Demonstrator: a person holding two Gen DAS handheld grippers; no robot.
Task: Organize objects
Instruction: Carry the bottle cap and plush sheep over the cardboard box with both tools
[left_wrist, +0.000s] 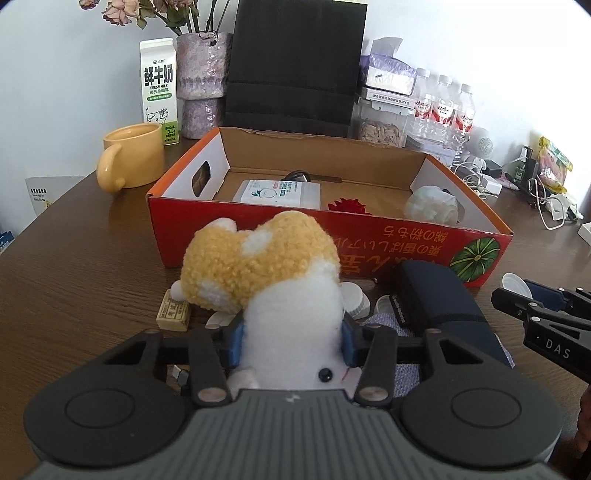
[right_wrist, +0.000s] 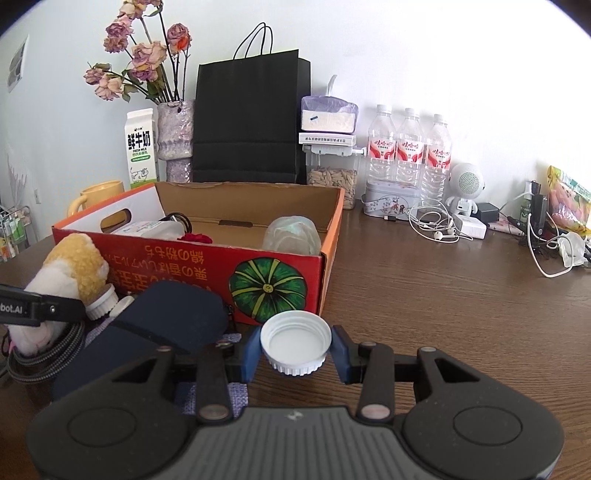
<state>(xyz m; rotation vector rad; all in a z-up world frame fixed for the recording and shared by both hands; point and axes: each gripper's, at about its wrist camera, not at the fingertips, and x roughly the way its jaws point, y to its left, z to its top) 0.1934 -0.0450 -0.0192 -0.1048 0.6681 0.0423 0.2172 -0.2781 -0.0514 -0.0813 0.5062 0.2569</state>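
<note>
My left tool (left_wrist: 293, 341) clamped on plush toy (left_wrist: 266, 269), low over counter (right_wrist: 424, 295) before red cardboard box (left_wrist: 369, 240). My right tool (right_wrist: 295, 352) grips white bottle cap (right_wrist: 295, 341) beside box's pumpkin-print corner.

The desk (right_wrist: 424, 295) was dark wood-grain with a soft sheen, the box (right_wrist: 207, 269) glossy printed cardboard outside and raw brown inside, the toy (left_wrist: 266, 266) curly fleece over smooth white plush, the cap (right_wrist: 295, 341) ribbed white plastic.
</note>
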